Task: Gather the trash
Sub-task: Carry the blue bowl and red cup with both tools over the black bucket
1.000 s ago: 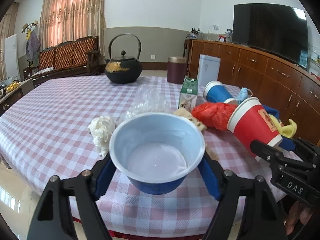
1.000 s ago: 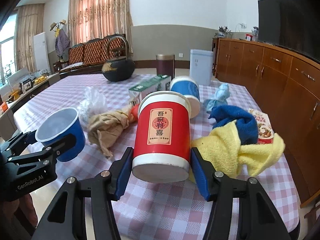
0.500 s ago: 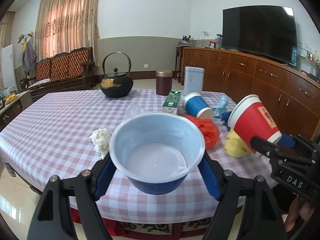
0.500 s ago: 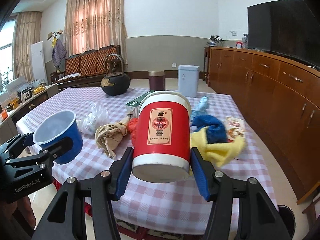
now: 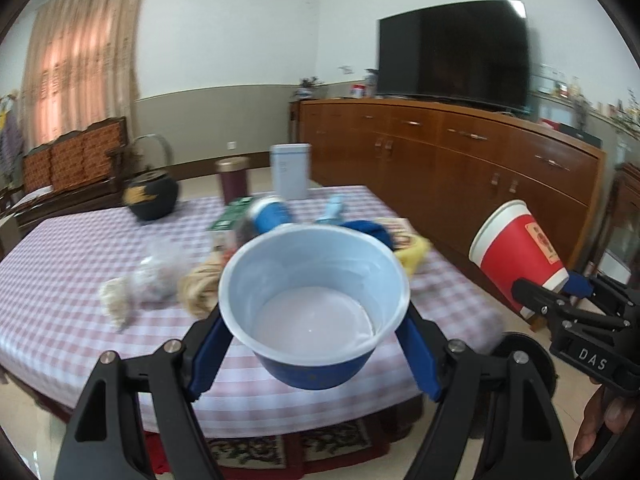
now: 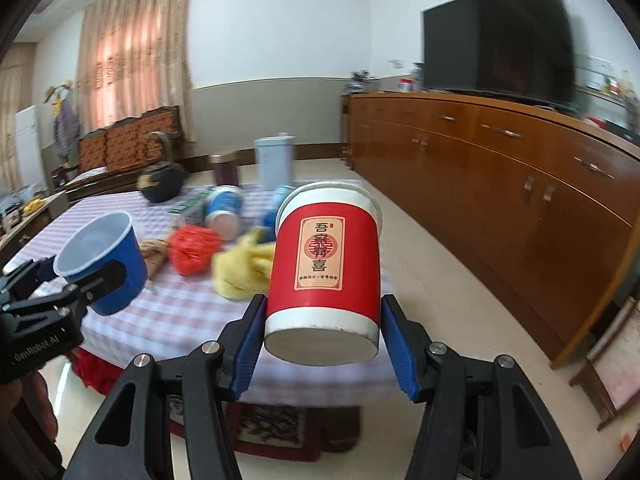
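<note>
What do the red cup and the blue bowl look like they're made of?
Red cup: likely coated paper, with a matte printed label, white rolled rim and recessed base. Blue bowl: probably paper too, or thin plastic, with a smooth, slightly glossy white lining and thin rim.

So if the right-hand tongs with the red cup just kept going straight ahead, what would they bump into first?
Probably the table's near corner: the right tongs, shut on the red cup, point over it, toward the yellow cloth. Depth is unclear; they might pass above.
</note>
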The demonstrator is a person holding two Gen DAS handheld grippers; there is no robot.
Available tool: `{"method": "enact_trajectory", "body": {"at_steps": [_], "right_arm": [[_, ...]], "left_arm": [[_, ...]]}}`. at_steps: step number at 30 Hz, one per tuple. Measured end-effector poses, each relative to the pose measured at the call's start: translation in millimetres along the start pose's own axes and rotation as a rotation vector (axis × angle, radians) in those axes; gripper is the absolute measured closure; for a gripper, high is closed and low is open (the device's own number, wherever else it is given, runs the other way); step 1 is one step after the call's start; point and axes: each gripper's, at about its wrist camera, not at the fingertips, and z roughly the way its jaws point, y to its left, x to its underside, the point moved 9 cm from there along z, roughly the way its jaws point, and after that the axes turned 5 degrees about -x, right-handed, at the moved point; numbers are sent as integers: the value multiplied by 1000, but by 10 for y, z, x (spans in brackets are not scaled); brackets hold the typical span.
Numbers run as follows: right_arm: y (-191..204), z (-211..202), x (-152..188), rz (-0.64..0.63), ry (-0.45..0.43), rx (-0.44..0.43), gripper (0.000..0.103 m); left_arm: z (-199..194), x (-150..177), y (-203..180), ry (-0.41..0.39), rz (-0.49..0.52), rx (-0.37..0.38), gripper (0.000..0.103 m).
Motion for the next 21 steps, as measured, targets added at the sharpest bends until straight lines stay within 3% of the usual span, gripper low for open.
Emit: {"method": "enact_trajectory", "body": {"at_steps": [13, 21], "right_arm": [[-1457, -609, 583, 124, 50, 217, 44], [-2110, -798, 873, 186, 81, 288, 44]], "left_arm": [[22, 144, -1517, 29, 148, 231, 25], [59, 301, -2220, 66, 203, 332, 25]]}}
